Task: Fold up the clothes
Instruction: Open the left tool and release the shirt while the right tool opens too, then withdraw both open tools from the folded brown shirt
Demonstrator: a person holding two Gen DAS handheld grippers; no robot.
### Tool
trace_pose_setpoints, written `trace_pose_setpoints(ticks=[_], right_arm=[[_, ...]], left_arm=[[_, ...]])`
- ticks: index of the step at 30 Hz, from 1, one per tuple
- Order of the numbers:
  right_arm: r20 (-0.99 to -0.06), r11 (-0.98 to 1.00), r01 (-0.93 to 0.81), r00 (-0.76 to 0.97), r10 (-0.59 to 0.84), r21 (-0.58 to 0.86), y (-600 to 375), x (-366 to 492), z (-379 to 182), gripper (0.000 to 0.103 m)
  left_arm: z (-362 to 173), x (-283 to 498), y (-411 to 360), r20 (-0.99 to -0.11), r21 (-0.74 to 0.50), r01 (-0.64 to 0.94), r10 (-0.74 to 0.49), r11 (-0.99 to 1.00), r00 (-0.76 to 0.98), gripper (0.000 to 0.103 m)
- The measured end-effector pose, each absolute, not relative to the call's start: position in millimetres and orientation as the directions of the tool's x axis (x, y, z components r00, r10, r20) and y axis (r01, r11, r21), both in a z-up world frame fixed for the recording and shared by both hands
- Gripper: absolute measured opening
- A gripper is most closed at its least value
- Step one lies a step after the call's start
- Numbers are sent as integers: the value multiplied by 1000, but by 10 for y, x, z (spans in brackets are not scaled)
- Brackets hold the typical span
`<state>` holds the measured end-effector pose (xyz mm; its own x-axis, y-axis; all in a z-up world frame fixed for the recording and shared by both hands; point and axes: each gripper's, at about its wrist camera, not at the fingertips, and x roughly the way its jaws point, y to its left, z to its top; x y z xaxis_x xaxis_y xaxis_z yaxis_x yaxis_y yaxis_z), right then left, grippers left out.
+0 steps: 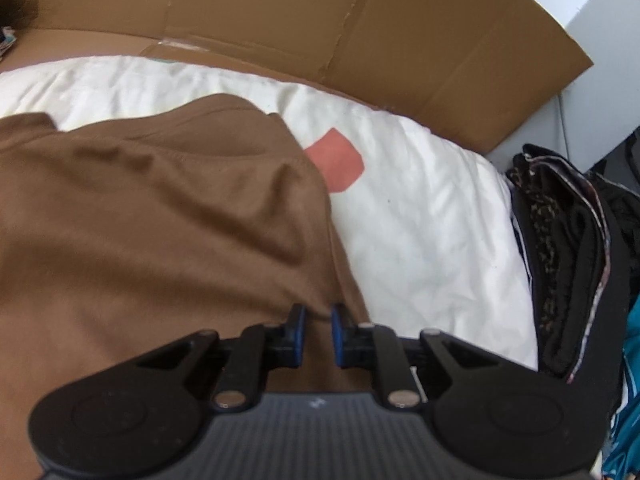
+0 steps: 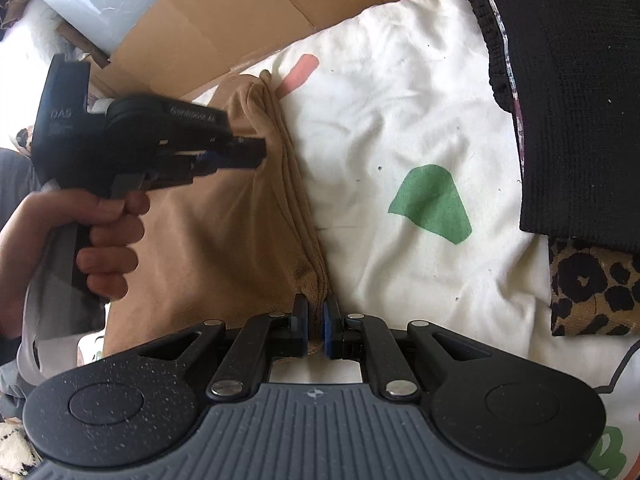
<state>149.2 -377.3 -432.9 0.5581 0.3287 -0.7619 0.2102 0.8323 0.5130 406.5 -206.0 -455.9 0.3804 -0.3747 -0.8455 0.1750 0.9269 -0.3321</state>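
The brown garment (image 1: 160,220) lies spread on a white bedsheet (image 1: 420,220), its folded edge running as a thick ridge of several layers from the near side up toward a sheet of cardboard (image 1: 400,40) behind the bed. The right tongs (image 2: 316,330) are pinched nearly shut on the near end of that ridge, the cloth bunched between the two blue-edged pads. The left tongs (image 1: 318,330) sit further along the same edge with brown cloth between their pads; the gap there is narrow, a little wider than the other pair's, and whether they are truly pressing the fabric I cannot tell for sure. From the right wrist view, the left tongs point into the far end of the ridge, held by a hand (image 2: 96,248) wrapped round the grip, with a light sleeve at the wrist.

The sheet is printed with coloured patches: a pink one (image 1: 340,168) just past the garment's far corner, a green one (image 2: 432,204) out on the bare sheet. To the right, beside the garment but apart from it, lies a pile of dark clothes (image 2: 580,100) with a leopard-print piece (image 2: 592,288) under it.
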Motion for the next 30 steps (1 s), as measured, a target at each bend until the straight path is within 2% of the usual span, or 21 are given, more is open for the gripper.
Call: trace_pose_setpoints(ticks=[7,9,10,15,16,17,24,30], right_arm=[[-763,828,211,551,339,520,-3801,1495,-4259,12],[-750,829,193,566,343,525,-3796,1472,-4218,19],[-741,830,184,578,343,527,-3793,1468,-4200,25],[-729,838,169,600,330,519,-3749,1479,-4124,30],[-727,839,170,604,326,517,-3746,1494,-4114,38],[-725,839,169,607,325,517,-3742,1513,-4104,41],[-736,872,143,609,295,468,-3626,1695,-4021,41],[-772,909,132,584,251,396,-3542,1880,-4049,41]], left_arm=[[-4406,4153,-1962,-844,-336,219,-396,916,362,14],[-4318,4140,-1872,-842,-330,234,-398,914,364,15],[-4276,4123,-1810,-842,-331,238,-399,913,362,15],[-4050,3949,-1398,-849,-304,269,-388,914,359,20],[-4009,3899,-1303,-852,-292,276,-380,916,359,21],[-3974,3841,-1204,-857,-277,282,-369,918,359,22],[-3860,3361,-527,-874,-236,260,-321,936,364,24],[-3938,2957,-289,-856,-284,227,-353,931,378,24]])
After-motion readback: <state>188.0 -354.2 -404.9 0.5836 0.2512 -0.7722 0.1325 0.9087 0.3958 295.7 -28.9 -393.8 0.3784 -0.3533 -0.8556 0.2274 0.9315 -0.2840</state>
